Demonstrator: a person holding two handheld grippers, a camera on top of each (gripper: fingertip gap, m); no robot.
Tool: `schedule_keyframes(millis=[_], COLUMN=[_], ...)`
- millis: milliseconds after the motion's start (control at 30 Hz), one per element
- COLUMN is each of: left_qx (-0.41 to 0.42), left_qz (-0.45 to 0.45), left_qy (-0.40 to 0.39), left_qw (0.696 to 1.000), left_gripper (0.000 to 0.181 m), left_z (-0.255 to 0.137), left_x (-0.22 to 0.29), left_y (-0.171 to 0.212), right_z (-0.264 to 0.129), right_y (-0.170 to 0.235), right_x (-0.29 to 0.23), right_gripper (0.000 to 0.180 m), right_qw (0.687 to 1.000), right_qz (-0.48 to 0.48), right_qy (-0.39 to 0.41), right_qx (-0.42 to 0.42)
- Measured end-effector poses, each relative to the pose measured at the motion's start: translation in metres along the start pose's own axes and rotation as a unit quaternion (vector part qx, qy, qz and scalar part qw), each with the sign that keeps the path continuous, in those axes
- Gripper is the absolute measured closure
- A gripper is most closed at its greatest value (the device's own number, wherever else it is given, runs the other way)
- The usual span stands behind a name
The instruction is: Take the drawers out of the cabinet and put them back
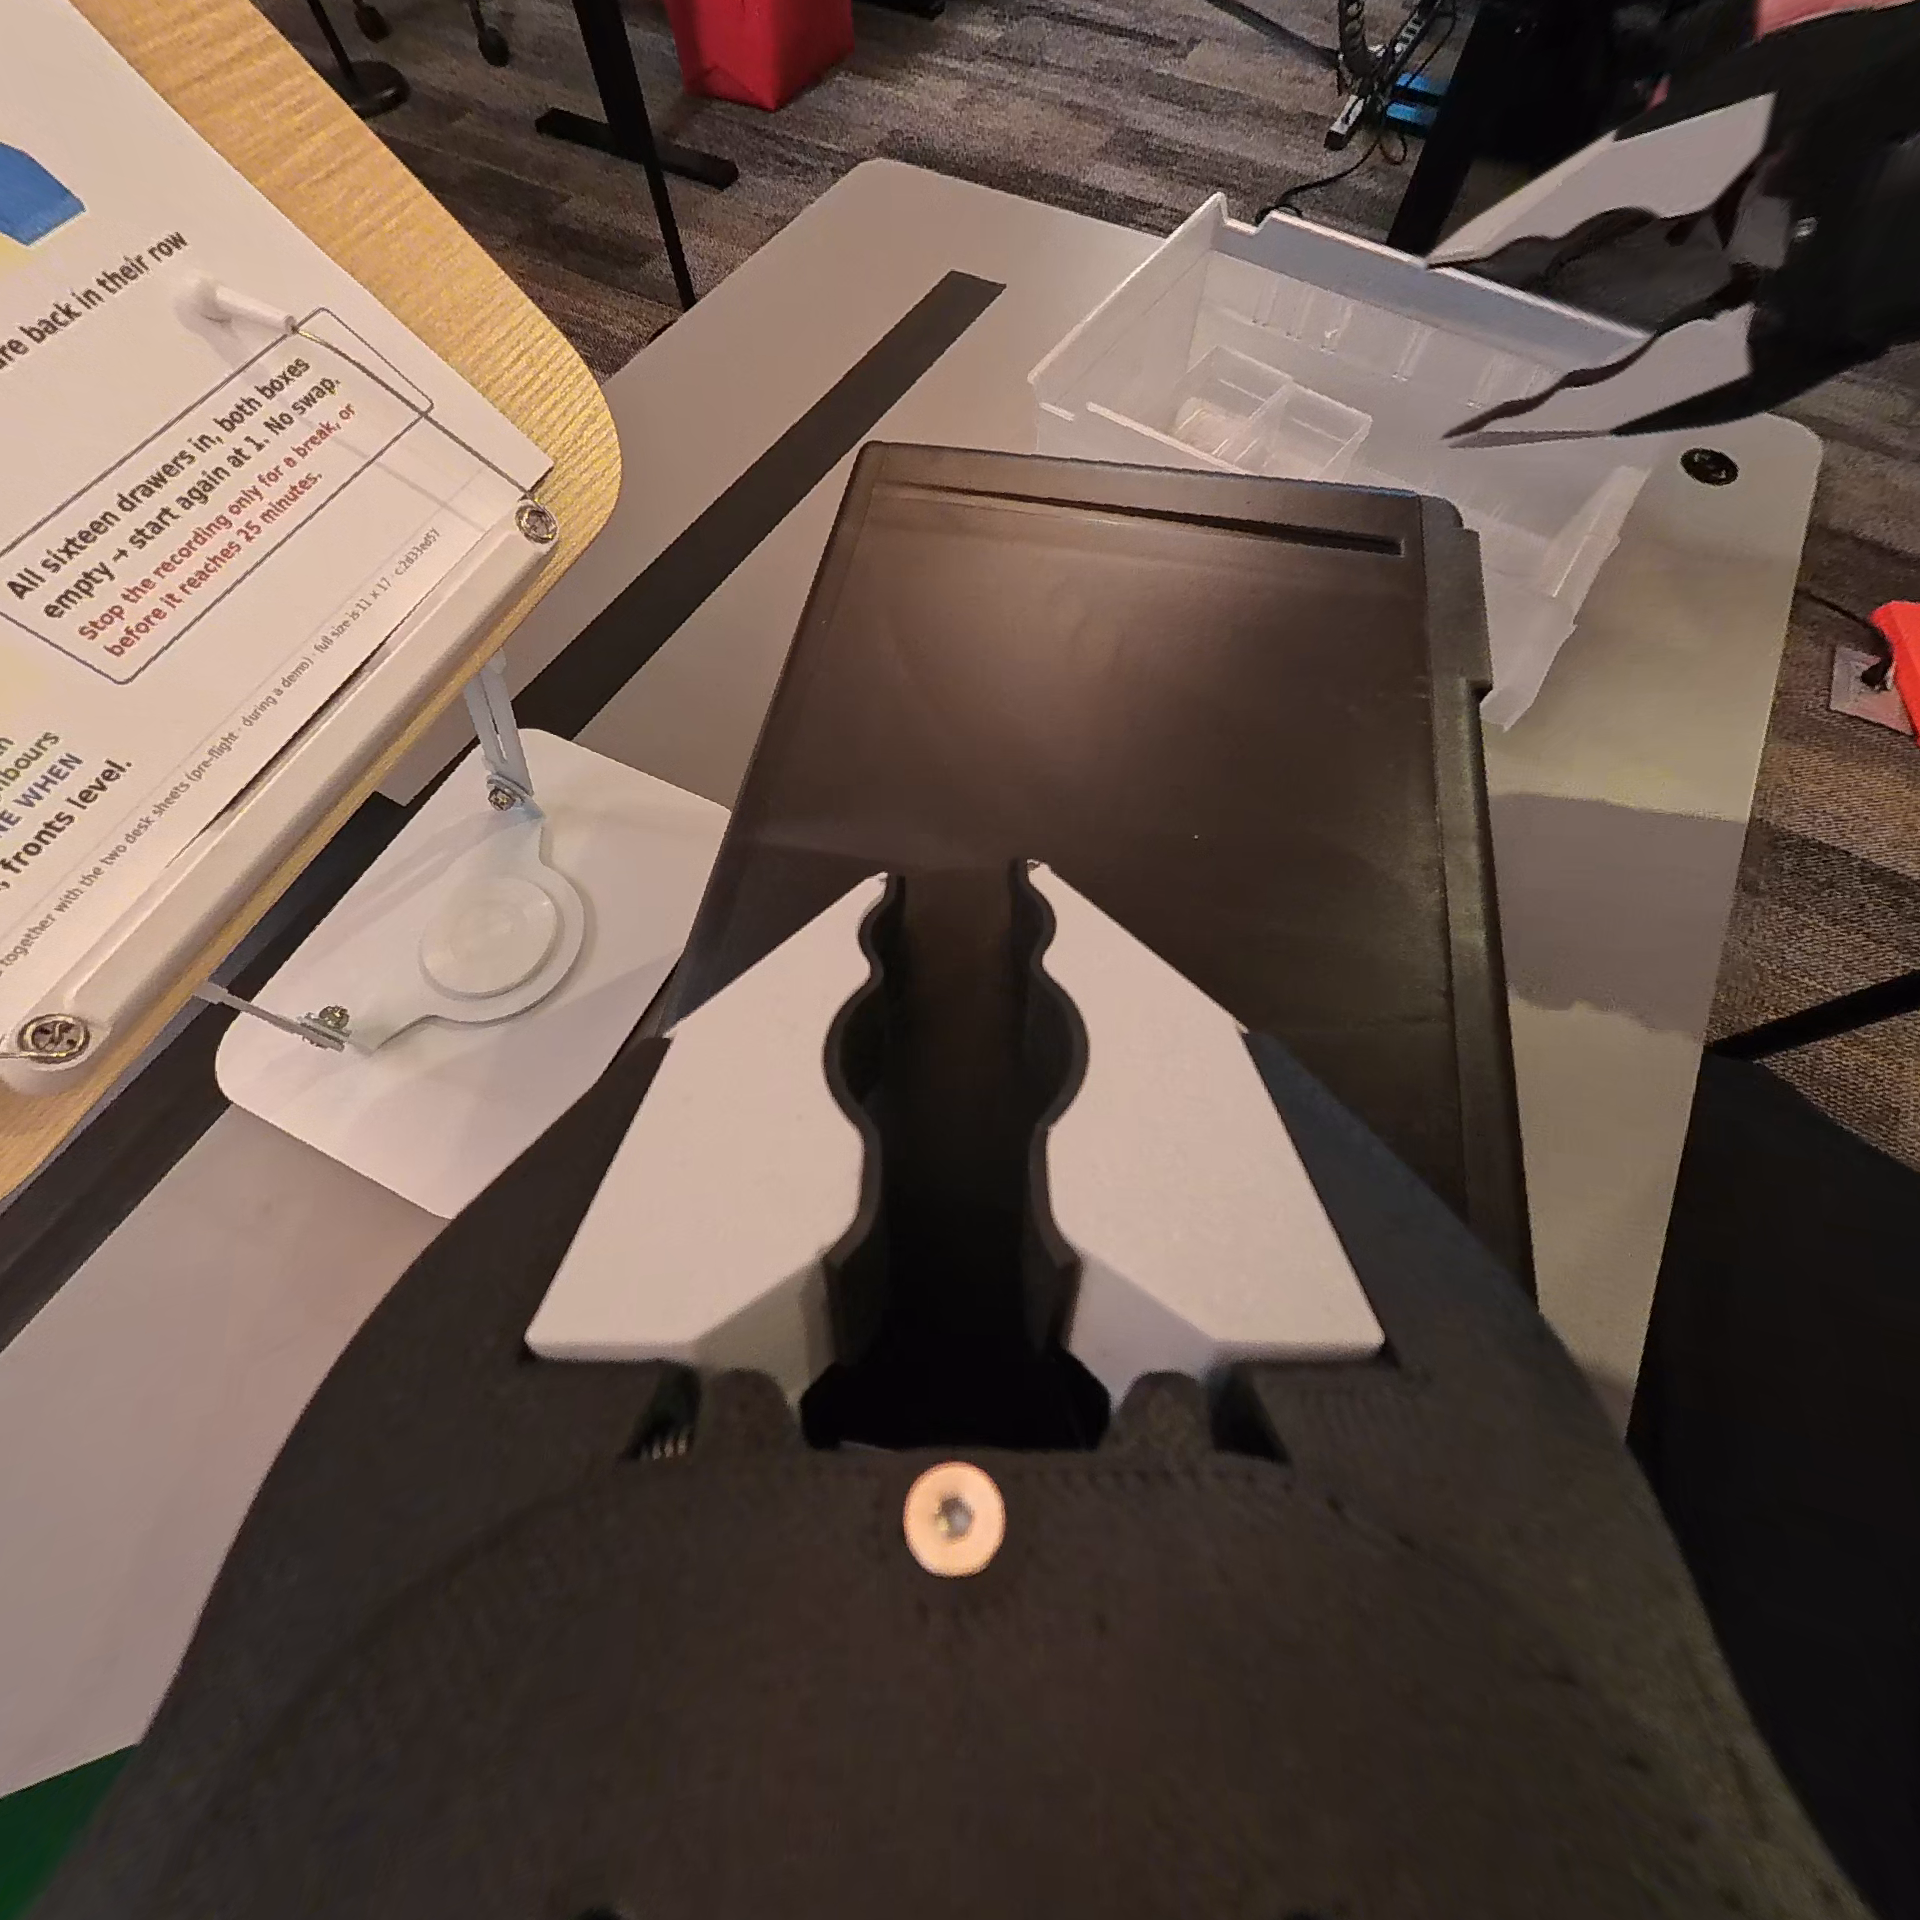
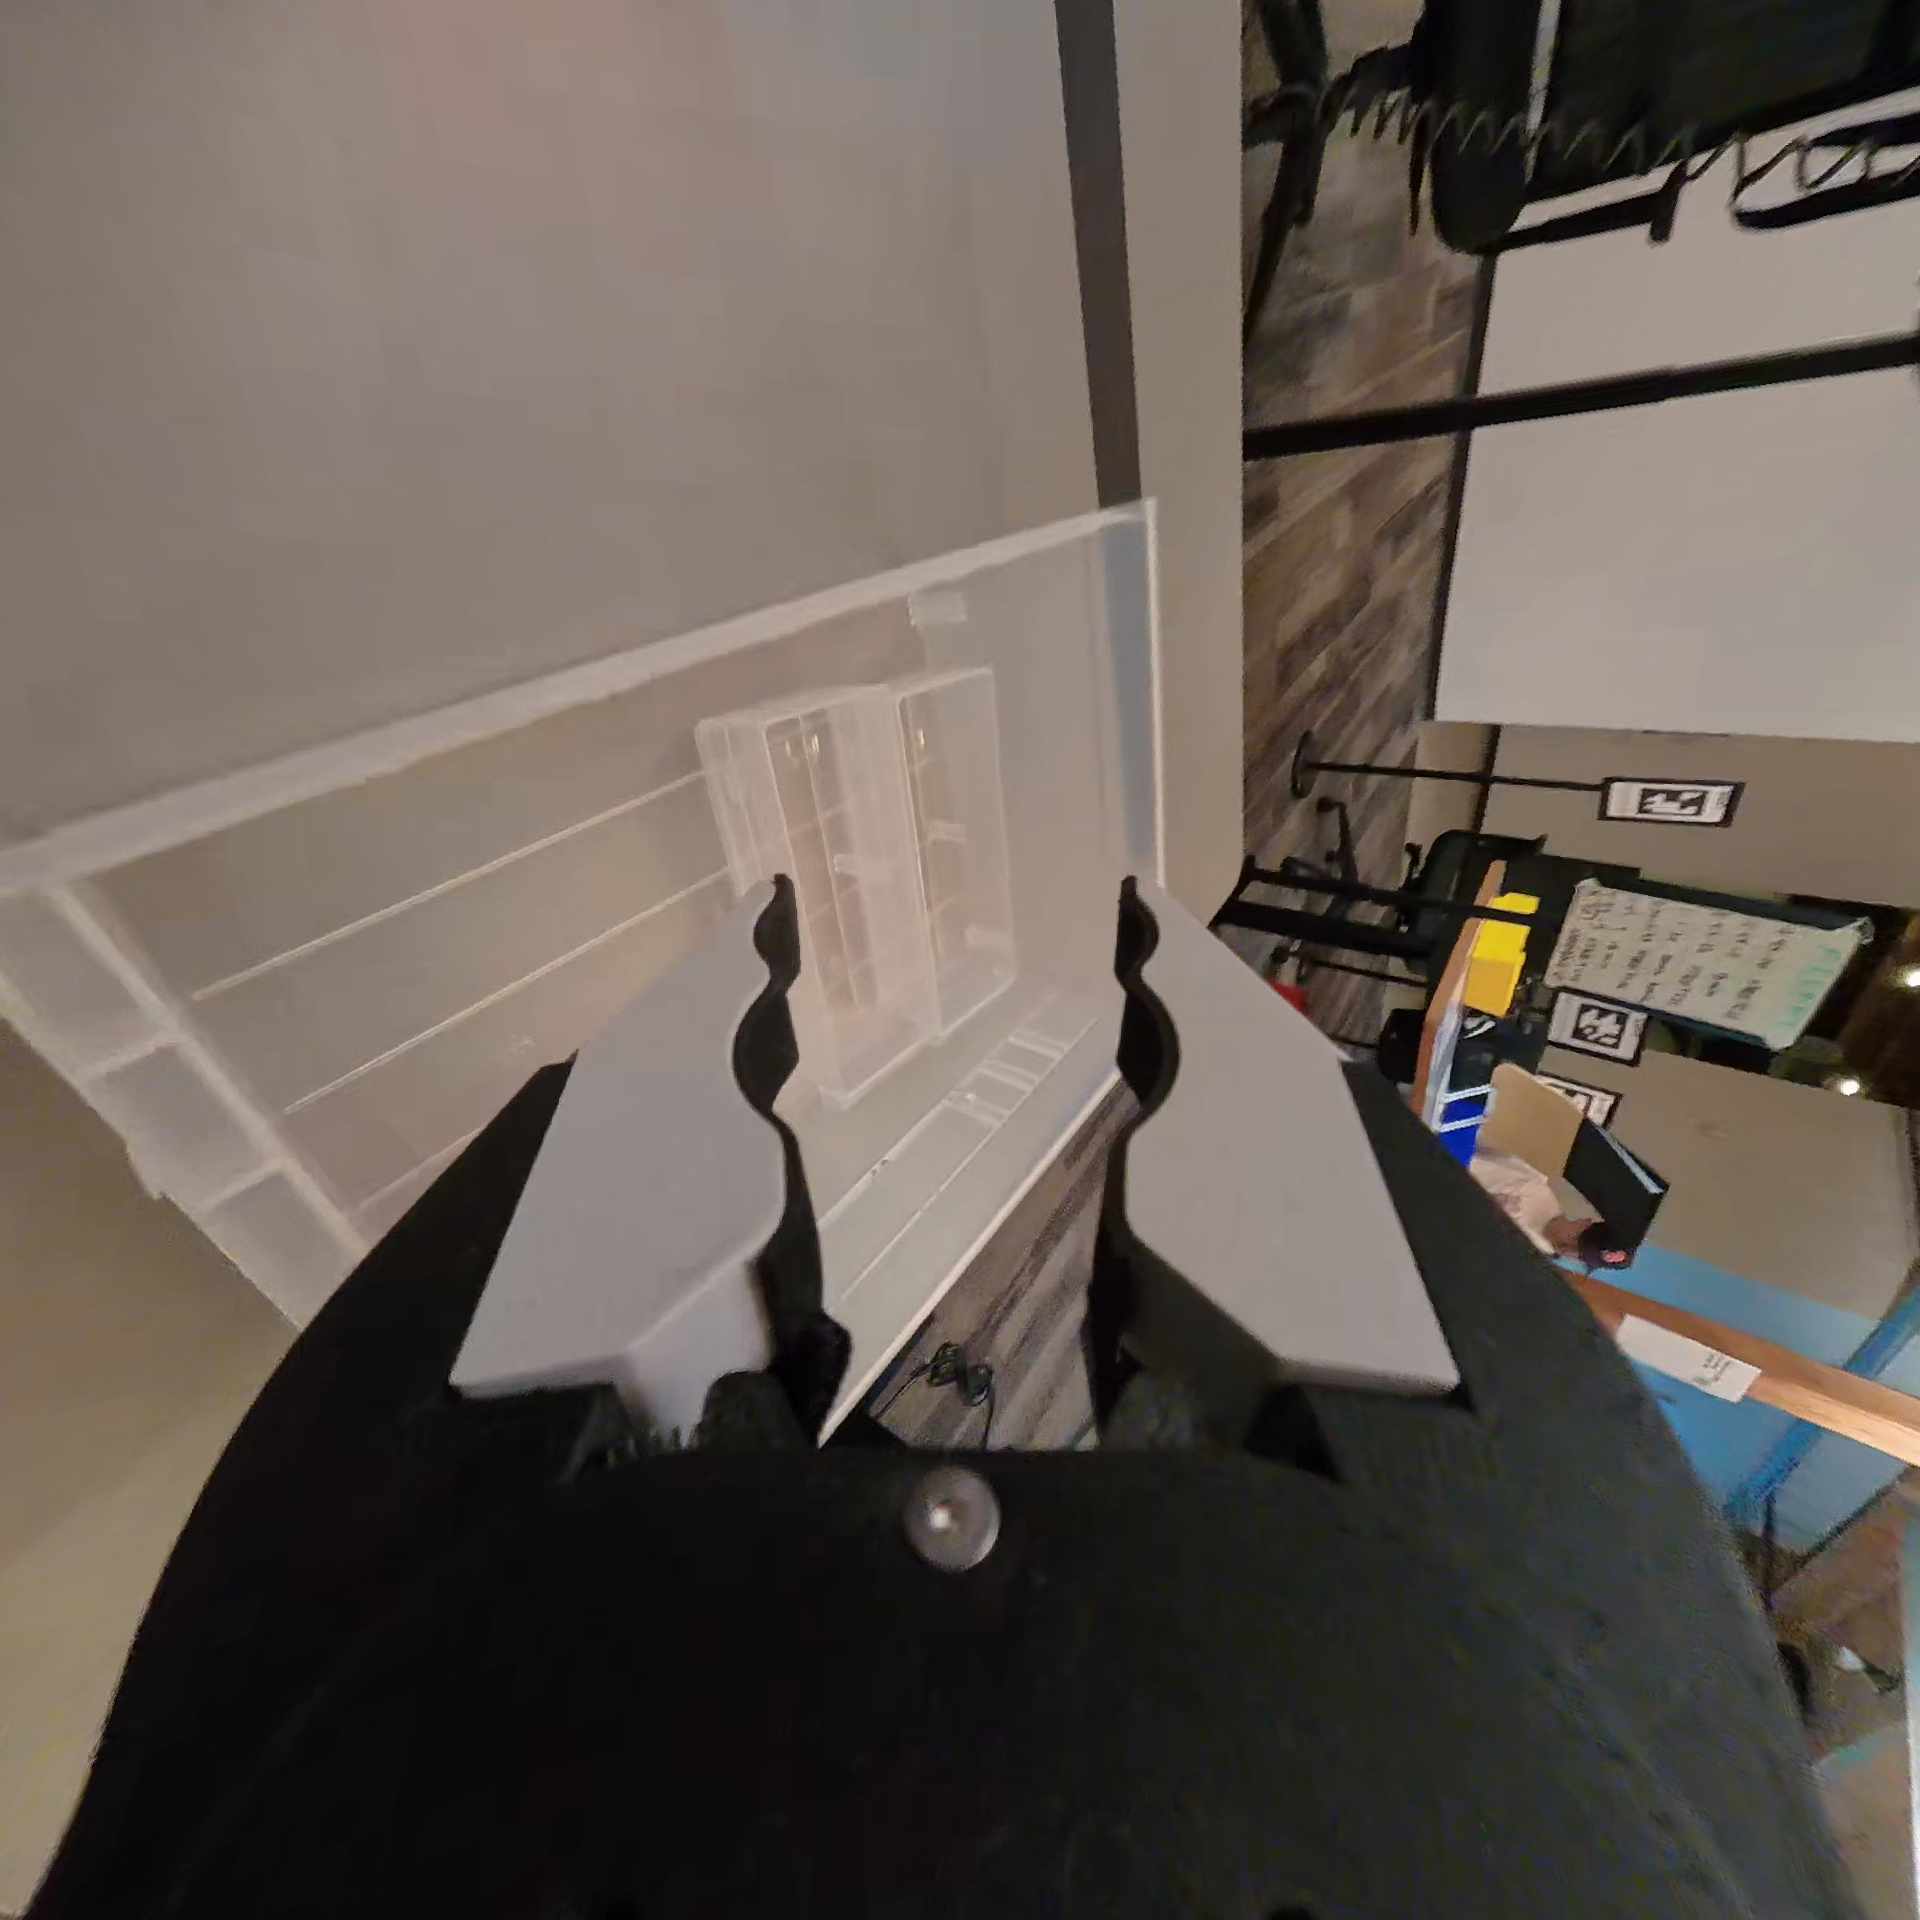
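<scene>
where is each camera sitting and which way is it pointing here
Left wrist view: on the left gripper, looking forward and down over the black cabinet on the grey table; its own two fingers show, and the right gripper shows far right.
Right wrist view: on the right gripper, rolled sideways, looking into the clear tray; its own spread fingers show.
Shared: the clear tray, the small clear drawers in it and the table.

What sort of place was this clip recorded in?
Probably an office or lab set up for data collection: grey desks on carpet tiles, an instruction sheet on a stand, and square black-and-white marker tags on furniture farther off.
</scene>
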State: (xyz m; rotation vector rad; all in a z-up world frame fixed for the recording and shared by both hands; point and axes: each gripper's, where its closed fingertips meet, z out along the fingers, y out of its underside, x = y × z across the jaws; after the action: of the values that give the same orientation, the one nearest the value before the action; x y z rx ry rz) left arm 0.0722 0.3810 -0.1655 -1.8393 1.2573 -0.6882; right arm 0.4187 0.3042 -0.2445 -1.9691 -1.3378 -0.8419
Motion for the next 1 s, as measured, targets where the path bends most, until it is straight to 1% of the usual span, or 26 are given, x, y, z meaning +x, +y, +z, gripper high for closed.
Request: schedule_keyframes(millis=[233, 433, 533, 600, 700, 800, 867, 967, 1000], left_qx=[0.0, 0.001, 0.001, 0.001, 0.002, 0.002, 0.002, 0.002, 0.002], left_qz=[-0.002, -0.002, -0.002, -0.002, -0.003, -0.003, -0.003, -0.003, -0.003], left_qy=[-0.002, -0.002, -0.002, -0.003, -0.004, -0.004, -0.004, -0.004, -0.004], left_qw=[1.0, 1.0, 1.0, 1.0, 1.0, 1.0, 1.0, 1.0, 1.0], left_gripper=[0.161, 0.161, 0.161, 0.161, 0.161, 0.161, 0.161, 0.161, 0.161], left_z=[0.0, 0.0, 0.0, 0.0, 0.0, 0.0, 0.0, 0.0, 0.0], left_x=[0.0, 0.0, -0.001, -0.001, -0.001, -0.001, -0.001, -0.001, -0.001], left_y=[0.0, 0.0, 0.0, 0.0, 0.0, 0.0, 0.0, 0.0, 0.0], right_z=[-0.029, -0.06, -0.088, -0.107, -0.122, -0.113, -0.1, -0.08, -0.074], right_y=[-0.031, -0.067, -0.113, -0.148, -0.207, -0.256, -0.281, -0.305, -0.31], right_x=[-0.001, -0.003, -0.019, -0.033, -0.075, -0.122, -0.145, -0.158, -0.158], right_gripper=[0.118, 0.125, 0.13, 0.133, 0.137, 0.139, 0.139, 0.153, 0.154], right_qw=[1.0, 0.997, 0.986, 0.974, 0.952, 0.936, 0.93, 0.924, 0.922], right_qz=[-0.01, -0.021, -0.005, -0.015, -0.049, -0.111, -0.129, -0.148, -0.153], right_qy=[0.004, 0.013, -0.008, -0.005, -0.014, 0.01, 0.025, 0.067, 0.088], right_qx=[0.025, 0.073, 0.166, 0.226, 0.303, 0.334, 0.342, 0.347, 0.345])
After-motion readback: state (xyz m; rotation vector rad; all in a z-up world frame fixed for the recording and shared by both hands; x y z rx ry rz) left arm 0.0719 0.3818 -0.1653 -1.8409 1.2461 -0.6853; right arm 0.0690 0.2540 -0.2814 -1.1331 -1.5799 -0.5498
